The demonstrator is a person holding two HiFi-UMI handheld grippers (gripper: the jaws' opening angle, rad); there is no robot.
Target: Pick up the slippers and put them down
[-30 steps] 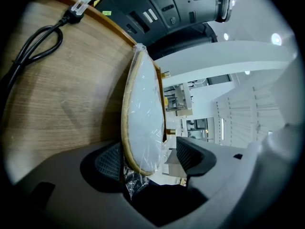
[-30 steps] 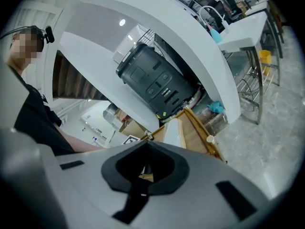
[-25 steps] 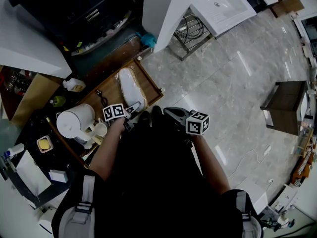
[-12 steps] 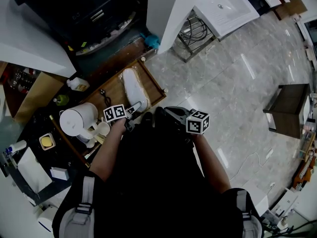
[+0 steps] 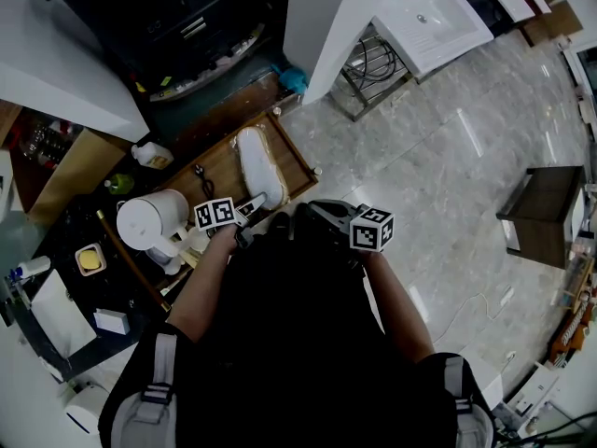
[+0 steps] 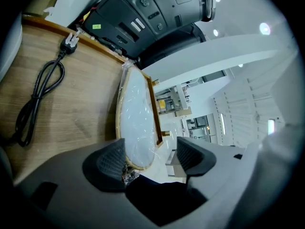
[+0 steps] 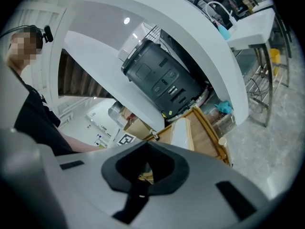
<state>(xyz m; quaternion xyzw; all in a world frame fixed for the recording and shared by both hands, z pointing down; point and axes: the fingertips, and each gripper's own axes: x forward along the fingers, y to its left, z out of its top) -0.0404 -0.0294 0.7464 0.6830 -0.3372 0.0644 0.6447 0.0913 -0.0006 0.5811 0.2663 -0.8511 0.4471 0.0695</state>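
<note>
Head view: one plastic-wrapped slipper (image 5: 259, 164) lies on the wooden tray (image 5: 216, 171), long axis running straight away from the left gripper (image 5: 250, 209), near end just ahead of its fingertips. The right gripper (image 5: 322, 215) hangs farther off, over the floor.

Left gripper view: the jaws stand wide and are closing. The slipper's near end sits between them, against the left pad and clear of the right, so I judge it not yet gripped. One black cord (image 6: 40, 97) lies off to the left.

Right gripper view: the jaws are together, holding nothing. The same single slipper lies ahead, well apart.
</note>
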